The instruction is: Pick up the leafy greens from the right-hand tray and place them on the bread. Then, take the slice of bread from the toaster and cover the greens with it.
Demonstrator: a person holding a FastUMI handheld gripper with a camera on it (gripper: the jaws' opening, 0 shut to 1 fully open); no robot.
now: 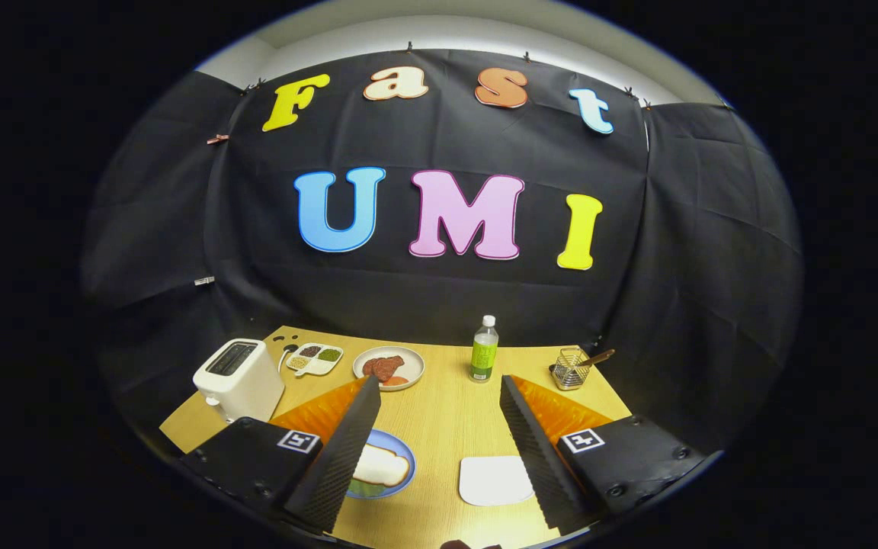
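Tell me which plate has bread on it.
The blue plate beside the left finger of the open tongs, bread over greens; the far round plate holds meat.

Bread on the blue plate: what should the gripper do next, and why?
Probably just back away, open. The gripper has its fingers spread, holding nothing, and the white bread slice on the round blue plate already covers the leafy greens.
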